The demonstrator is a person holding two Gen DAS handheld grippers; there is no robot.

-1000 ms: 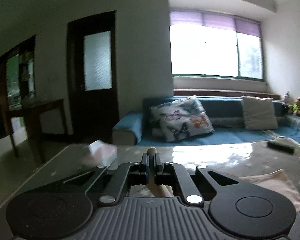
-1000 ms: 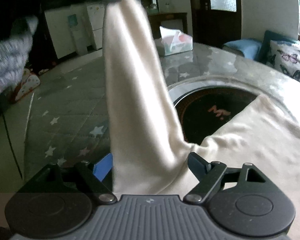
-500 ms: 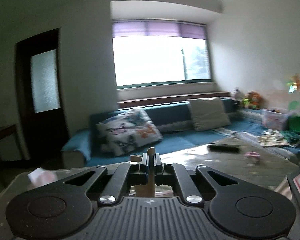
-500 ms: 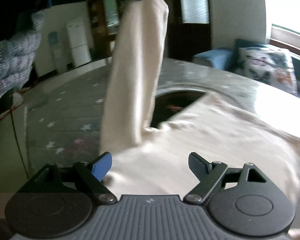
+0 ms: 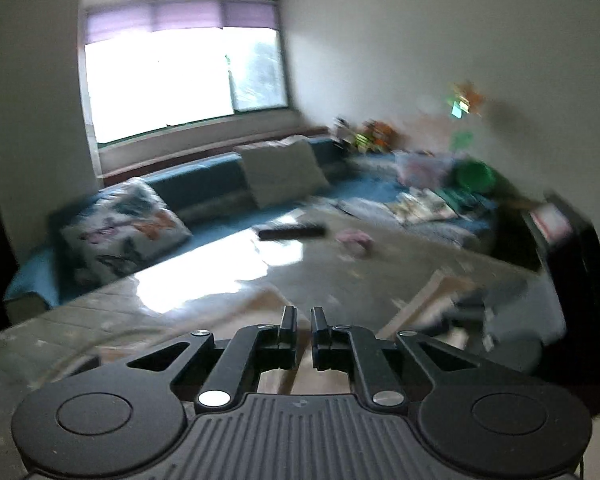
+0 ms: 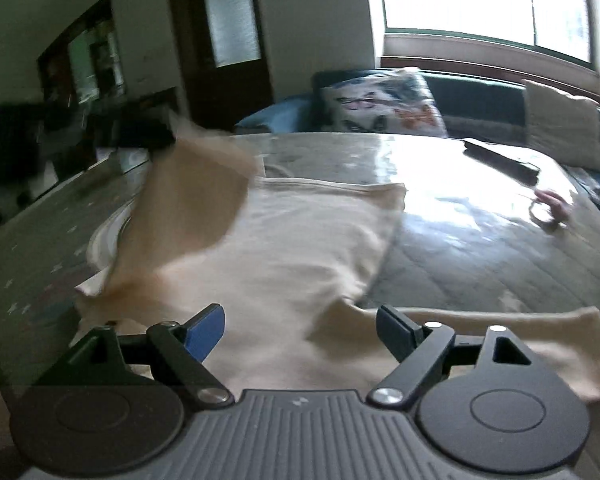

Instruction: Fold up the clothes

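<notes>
Grey quilted star-print table (image 6: pixel 480 256) carries a cream knit garment (image 6: pixel 300 248), spread flat from the near edge toward the middle, one blurred sleeve end raised over its left part by the dark shape at the left edge. Right gripper (image 6: pixel 300 326) hangs over the garment's near hem, jaws wide apart, cloth below them and nothing pinched. Left gripper (image 5: pixel 303 326) has jaws nearly closed with a narrow gap, cream cloth below and behind them, grip on it cannot be told; remote (image 6: pixel 500 160) and small pink item (image 6: pixel 552 202) near the far edge.
</notes>
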